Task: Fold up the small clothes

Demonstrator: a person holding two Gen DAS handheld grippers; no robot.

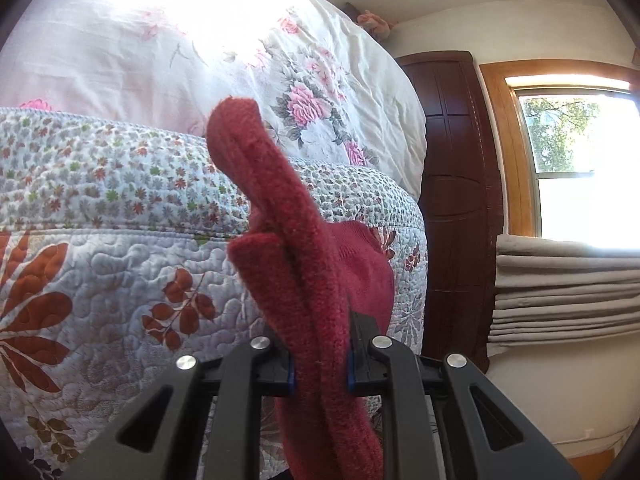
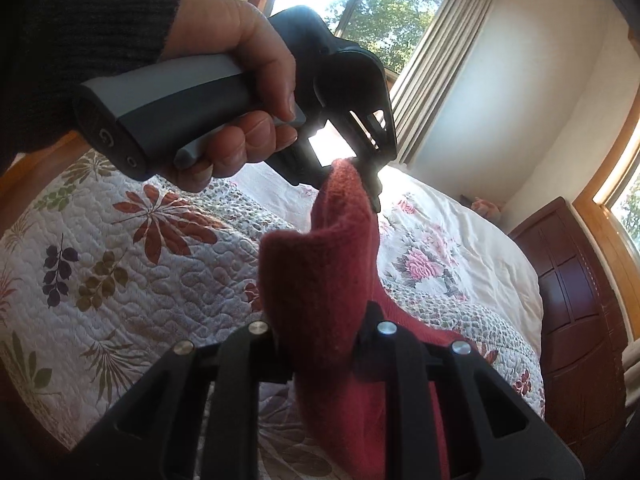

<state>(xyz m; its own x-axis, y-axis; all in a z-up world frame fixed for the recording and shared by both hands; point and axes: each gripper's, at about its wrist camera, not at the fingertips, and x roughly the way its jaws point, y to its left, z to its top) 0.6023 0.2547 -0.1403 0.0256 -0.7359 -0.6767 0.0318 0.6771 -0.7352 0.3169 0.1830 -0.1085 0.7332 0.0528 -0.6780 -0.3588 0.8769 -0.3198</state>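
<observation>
Pinching the dark red fuzzy knitted garment [image 1: 304, 264] from two ends, your tools hold it in the air above the bed. Nearest the left wrist camera, your left gripper [image 1: 320, 372] has its black jaws pressed together on a thick fold of the nap, blue pads just showing at either side of the cloth; a rounded, rolled edge of the fabric stands up beyond them. In the right wrist view, your right gripper [image 2: 326, 354] is likewise clamped on a bunched band of the same red cloth, which rises from it as a soft ridge to the tip of the left tool, where the far corner is nipped. Your hand [image 2: 240, 92], in a dark ribbed sleeve [image 2: 88, 40], wraps the grey handle of that left tool.

Below the garment lies a white quilted bedspread [image 2: 132, 264] stitched in pebbled swirls and printed with rust, purple and olive leaves; its surface under the cloth is flat and unoccupied. Farther on, a smooth cream duvet with pink roses [image 1: 248, 56] mounds up. Beyond the bed edge stand a dark panelled wooden headboard [image 1: 456, 184], a stack of folded grey cloth [image 1: 564, 284], and a bright, wood-framed window [image 1: 576, 160].
</observation>
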